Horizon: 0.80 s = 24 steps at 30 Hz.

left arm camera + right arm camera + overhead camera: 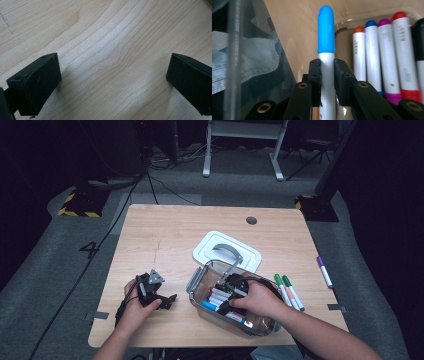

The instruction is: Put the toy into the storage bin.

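While my right claw (327, 75) is squeezing the blue pen (326, 32), I am looking at how it sits in the grip. Both black jaws are pressing on the white body, just under the blue cap, so the claw is closed on the pen. I am holding it inside the clear box (196, 282), down near the floor of the box, beside the other pens (384, 55) that are lying in a row. From above, my right hand (257, 297) is reaching into that box.

I am thinking this pen is very light and stiff. It is not bending in the jaws and it should not break from a soft squeeze. Its body is smooth, round plastic, so it could slip or roll if I am gripping too loosely. Holding it on the white part near the cap looks good to me, because the cap could pop off if I grabbed that instead.

My left claw (113, 82) is resting open over the bare table (105, 37), with its jaws wide apart and nothing between them. It is sitting well to the left of the box.

Two green pens (287, 290) are lying on the table just right of the box, and a purple pen (324, 271) is lying farther right. A white lid (205, 251) is lying behind the box
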{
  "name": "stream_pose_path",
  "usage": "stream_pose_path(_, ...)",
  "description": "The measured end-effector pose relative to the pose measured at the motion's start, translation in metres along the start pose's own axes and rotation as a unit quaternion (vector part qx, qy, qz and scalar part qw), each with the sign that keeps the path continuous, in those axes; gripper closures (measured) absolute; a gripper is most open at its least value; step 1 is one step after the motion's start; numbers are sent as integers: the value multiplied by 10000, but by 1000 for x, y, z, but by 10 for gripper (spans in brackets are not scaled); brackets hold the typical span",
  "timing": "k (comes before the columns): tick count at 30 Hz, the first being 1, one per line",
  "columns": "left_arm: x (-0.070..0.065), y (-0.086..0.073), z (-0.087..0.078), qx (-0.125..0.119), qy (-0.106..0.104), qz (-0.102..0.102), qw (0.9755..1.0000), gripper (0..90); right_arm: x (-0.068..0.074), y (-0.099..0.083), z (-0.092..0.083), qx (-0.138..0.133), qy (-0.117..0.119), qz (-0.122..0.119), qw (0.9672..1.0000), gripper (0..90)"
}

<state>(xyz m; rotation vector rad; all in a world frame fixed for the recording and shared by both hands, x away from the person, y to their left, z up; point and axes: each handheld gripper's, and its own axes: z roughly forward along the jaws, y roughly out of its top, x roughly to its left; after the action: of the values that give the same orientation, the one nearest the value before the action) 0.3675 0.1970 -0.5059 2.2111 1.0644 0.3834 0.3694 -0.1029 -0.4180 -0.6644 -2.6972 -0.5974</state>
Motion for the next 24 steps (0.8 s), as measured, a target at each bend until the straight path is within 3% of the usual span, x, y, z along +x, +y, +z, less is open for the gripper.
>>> stream_pose_path(18, 0, 0, 0, 0, 17, 5, 10000, 1, -3, -1, 23, 332, 308, 85, 9989, 746)
stream_pose_path(20, 0, 0, 0, -4, 4, -11, 10000, 1, -3, -1, 24, 182, 115, 7, 9998, 612)
stream_pose_path(23, 0, 0, 0, 9, 5, 9, 10000, 1, -4, -1, 20, -160, 31, -30, 9999, 524)
stream_pose_path(24, 0, 0, 0, 1, 15, 4, 10000, 1, -4, 0, 16, -392, -93, -138, 9991, 496)
